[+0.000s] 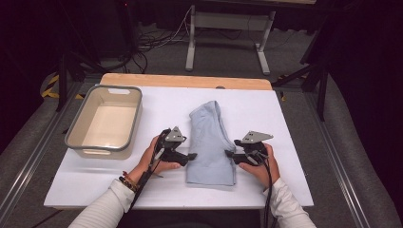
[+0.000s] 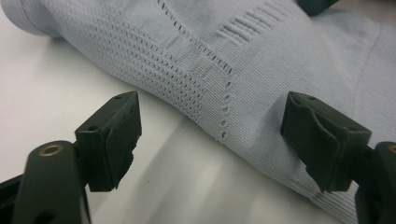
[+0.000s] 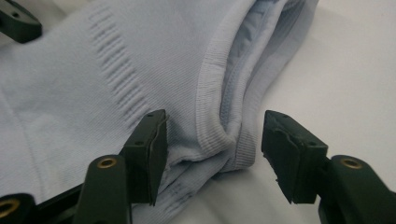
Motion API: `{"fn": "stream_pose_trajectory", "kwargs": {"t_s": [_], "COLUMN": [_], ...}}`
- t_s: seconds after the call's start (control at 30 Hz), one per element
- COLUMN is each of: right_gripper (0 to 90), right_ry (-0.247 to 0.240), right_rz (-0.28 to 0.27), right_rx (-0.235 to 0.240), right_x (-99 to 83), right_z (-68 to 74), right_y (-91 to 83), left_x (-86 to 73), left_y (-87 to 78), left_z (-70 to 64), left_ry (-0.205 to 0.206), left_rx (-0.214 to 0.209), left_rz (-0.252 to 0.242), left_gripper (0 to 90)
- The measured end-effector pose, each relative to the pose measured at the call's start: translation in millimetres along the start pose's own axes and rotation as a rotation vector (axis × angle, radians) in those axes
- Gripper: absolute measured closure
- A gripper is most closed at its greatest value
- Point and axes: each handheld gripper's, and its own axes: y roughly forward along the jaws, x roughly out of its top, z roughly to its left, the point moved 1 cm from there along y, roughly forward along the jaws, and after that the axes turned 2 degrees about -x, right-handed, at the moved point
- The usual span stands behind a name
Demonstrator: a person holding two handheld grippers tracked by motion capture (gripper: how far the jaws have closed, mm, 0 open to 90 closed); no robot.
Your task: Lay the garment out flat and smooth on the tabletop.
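Observation:
A folded pale blue knit garment [image 1: 209,142] lies lengthwise in the middle of the white table. My left gripper [image 1: 192,156] sits at its left edge, open, with the ribbed, perforated knit [image 2: 205,70] between and beyond its jaws. My right gripper [image 1: 228,154] is at the garment's right edge, open, its jaws standing either side of the layered hem [image 3: 219,135]. Neither holds the cloth. In the right gripper view, a jaw tip of the left gripper [image 3: 16,21] shows at the top left.
A grey-rimmed beige plastic tub [image 1: 104,121] stands at the table's left, with nothing in it. The white table top [image 1: 266,114] has bare room to the right of the garment and along the front edge. A wooden strip [image 1: 185,80] runs along the far edge.

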Motion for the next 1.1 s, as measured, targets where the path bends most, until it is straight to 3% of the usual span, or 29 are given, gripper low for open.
{"fn": "stream_pose_trajectory", "kwargs": {"t_s": [0.1, 0.23, 0.4, 0.5, 0.63, 0.8, 0.9, 1.1], "right_gripper": [40.9, 37.3, 29.1, 29.3, 38.1, 52.3, 59.9, 63.9], "right_ry": [-0.025, -0.051, 0.002, 0.07, 0.118, 0.142, 0.151, 0.146], "right_rz": [-0.051, 0.01, 0.028, 0.051, 0.071, 0.07, 0.074, 0.065], "right_rx": [0.009, 0.009, 0.018, 0.066, 0.124, 0.161, 0.176, 0.169], "right_x": [3.7, 2.2, -2.7, -5.5, -5.3, -5.1, -4.5, -3.3], "right_z": [4.1, 9.0, -1.1, -7.6, -11.7, -11.0, -10.0, -7.7], "right_y": [-5.8, 3.0, 9.6, 14.4, 16.1, 14.5, 14.1, 13.4], "left_x": [-0.9, -1.7, -2.3, -1.6, -0.5, -0.2, 2.2, 5.2], "left_y": [3.0, 7.1, 10.1, 10.9, 10.8, 10.5, 9.9, 6.8], "left_z": [0.6, -1.0, -2.6, -2.8, -3.1, -1.6, -4.2, -8.0], "left_ry": [-0.011, -0.018, -0.025, -0.037, -0.034, -0.07, -0.05, -0.018], "left_rx": [-0.028, -0.055, -0.087, -0.098, -0.122, -0.172, -0.159, -0.133], "left_rz": [0.011, 0.038, 0.052, 0.065, 0.064, 0.059, 0.055, 0.064], "left_gripper": [18.8, 18.8, 22.6, 25.9, 38.6, 60.7, 70.1, 74.2]}}
